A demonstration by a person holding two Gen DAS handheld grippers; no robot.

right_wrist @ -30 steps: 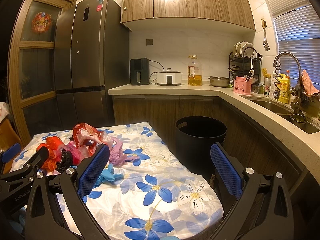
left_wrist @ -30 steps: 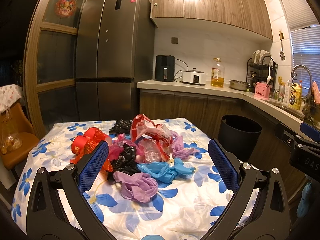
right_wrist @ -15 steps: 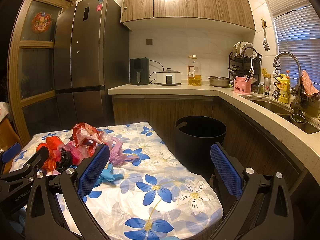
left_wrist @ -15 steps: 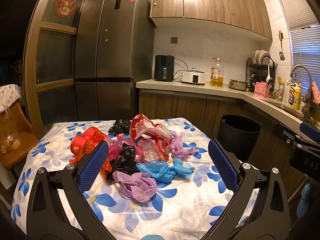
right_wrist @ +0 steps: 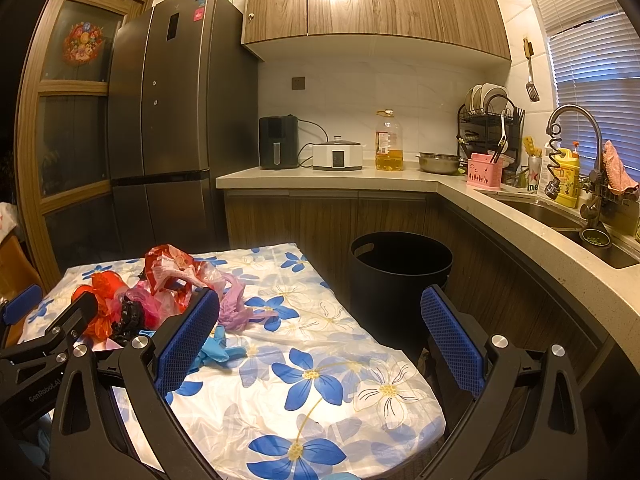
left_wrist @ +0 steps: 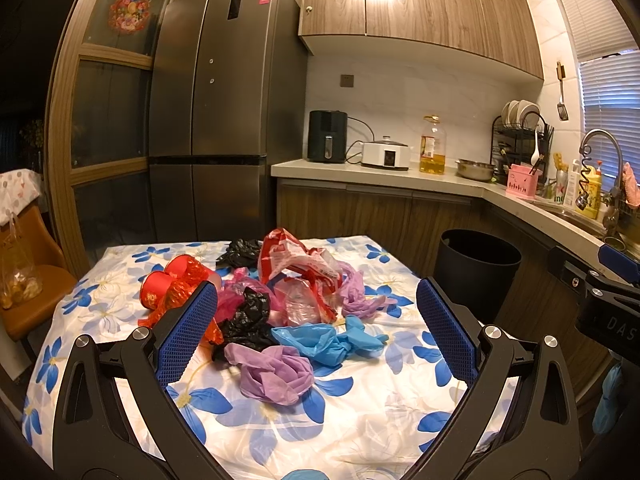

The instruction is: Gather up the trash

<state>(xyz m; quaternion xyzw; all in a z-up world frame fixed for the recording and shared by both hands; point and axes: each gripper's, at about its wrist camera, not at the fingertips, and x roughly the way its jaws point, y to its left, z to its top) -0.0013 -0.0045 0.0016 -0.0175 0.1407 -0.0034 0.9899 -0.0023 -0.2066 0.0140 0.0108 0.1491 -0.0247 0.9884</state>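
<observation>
A home kitchen is shown: a tall fridge (left_wrist: 224, 120) at eleven o'clock, wood cabinets (left_wrist: 420, 4) at twelve, and a dish rack (right_wrist: 490, 120) and sink (right_wrist: 560, 220) at two.

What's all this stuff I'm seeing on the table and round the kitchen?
Crumpled plastic bags: a heap, red, pink, black, purple, blue; on the table.
Floral tablecloth: one, white with blue flowers; covering the table.
Round black bin: one; on the floor between table and counter.
Grey fridge: one; behind the table.
Black air fryer, white cooker, oil bottle: one each; on the counter.
Left gripper: open, over the heap.
Right gripper: open, empty.
</observation>
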